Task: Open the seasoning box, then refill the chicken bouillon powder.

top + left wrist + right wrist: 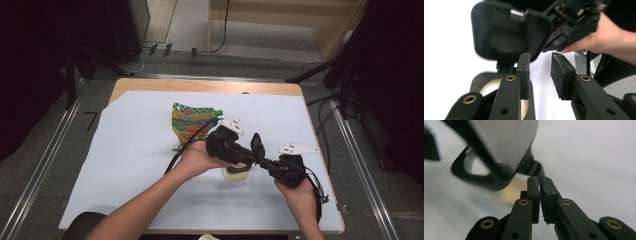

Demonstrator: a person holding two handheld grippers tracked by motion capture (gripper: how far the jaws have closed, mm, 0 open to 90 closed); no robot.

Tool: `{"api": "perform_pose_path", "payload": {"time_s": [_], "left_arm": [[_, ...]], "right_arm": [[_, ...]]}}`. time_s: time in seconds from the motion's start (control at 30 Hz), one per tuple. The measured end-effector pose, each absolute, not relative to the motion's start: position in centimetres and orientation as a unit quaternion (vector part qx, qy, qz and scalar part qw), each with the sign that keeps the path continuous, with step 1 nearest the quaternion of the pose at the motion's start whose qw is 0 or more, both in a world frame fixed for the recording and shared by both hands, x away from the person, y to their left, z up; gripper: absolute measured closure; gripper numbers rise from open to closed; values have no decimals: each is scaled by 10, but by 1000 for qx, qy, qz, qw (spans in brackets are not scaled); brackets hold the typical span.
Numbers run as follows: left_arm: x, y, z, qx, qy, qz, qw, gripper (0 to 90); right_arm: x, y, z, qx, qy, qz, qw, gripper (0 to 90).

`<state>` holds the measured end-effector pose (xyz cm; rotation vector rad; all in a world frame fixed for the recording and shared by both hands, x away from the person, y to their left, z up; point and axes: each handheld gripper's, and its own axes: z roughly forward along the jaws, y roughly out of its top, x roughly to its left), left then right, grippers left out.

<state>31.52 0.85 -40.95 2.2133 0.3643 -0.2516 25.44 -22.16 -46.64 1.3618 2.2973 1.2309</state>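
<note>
Both grippers crowd the small jar (236, 172) at the table's near middle, its raised black lid (257, 145) and the pouch (191, 121) behind blocking, while the white sheet (125, 165) lies open leftward

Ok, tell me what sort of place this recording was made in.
Probably a lab or workshop recording station, not a home. A wooden table covered by a white sheet stands between metal floor rails, with black equipment stands and loose cables around it.

We see our left gripper (248, 156) and right gripper (261, 151) meet over a jar (236, 172) on the white sheet (125, 165); a pouch (190, 123) lies behind.
</note>
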Motion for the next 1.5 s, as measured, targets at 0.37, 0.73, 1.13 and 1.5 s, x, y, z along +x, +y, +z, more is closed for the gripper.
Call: {"api": "perform_pose_path", "payload": {"time_s": [0.37,0.73,1.13,1.5], "left_arm": [[319,41,-408,878,160,-101,440,637],[324,57,-408,879,172,-96,434,539],[328,83,-404,872,198,-87,438,437],[332,104,-402,871,216,-91,431,421]], "right_arm": [[230,-218,-464,443,785,425,81,721],[207,-200,-453,404,798,442,60,684],[200,-165,-454,356,819,447,38,616],[199,-147,-454,344,817,462,20,481]]}}
